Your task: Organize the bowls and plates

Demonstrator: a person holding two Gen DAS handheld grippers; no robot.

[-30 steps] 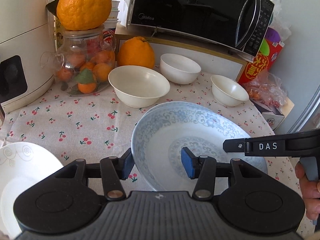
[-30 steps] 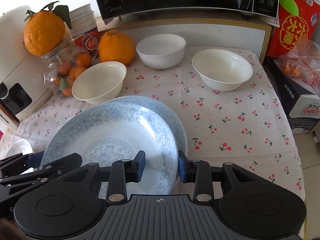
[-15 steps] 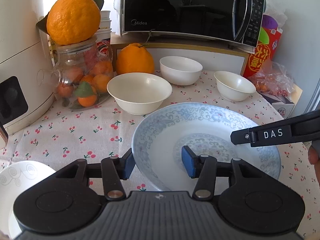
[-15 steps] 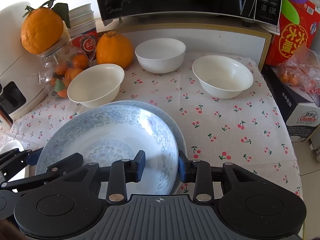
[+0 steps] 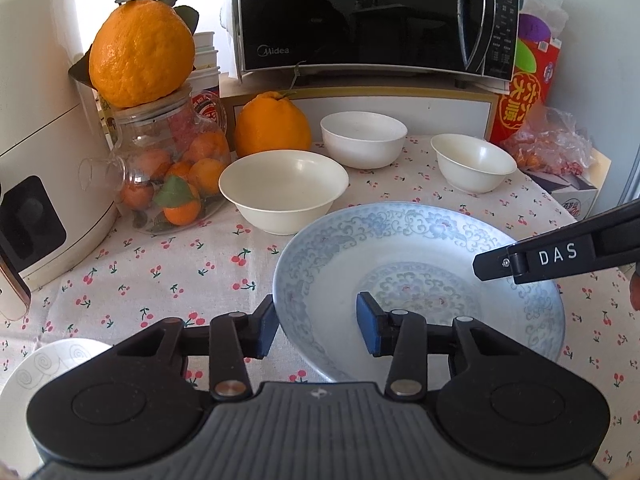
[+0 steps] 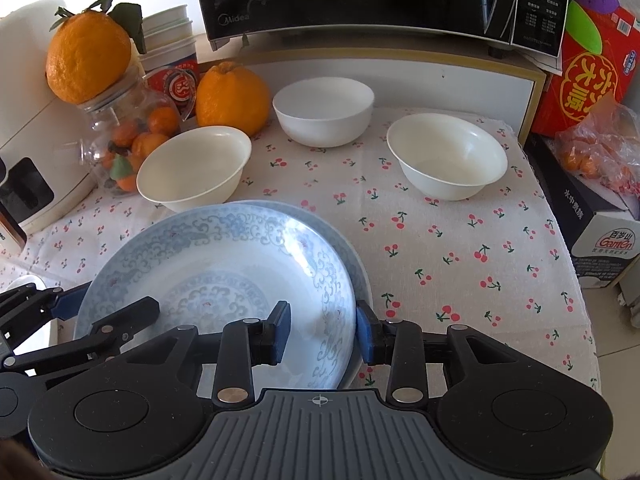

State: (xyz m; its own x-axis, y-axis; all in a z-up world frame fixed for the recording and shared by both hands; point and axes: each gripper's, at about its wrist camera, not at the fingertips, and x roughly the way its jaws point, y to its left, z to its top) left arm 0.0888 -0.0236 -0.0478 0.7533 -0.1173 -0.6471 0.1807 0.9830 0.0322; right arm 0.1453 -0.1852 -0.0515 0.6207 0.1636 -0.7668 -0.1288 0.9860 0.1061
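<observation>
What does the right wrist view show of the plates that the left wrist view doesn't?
Only the right wrist view shows a second blue-patterned plate under the top plate, and the right gripper straddling both rims. Only the left wrist view shows a white plate with swirls at lower left. Both show the left gripper straddling the top plate's rim, its jaws having just been closing, and three white bowls behind.

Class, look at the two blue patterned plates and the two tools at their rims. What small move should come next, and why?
Probably lower the top plate squarely onto the lower plate and let go. The right tool and left tool both straddle its rim, the left having just closed further, and it sits offset over the lower one.
</observation>
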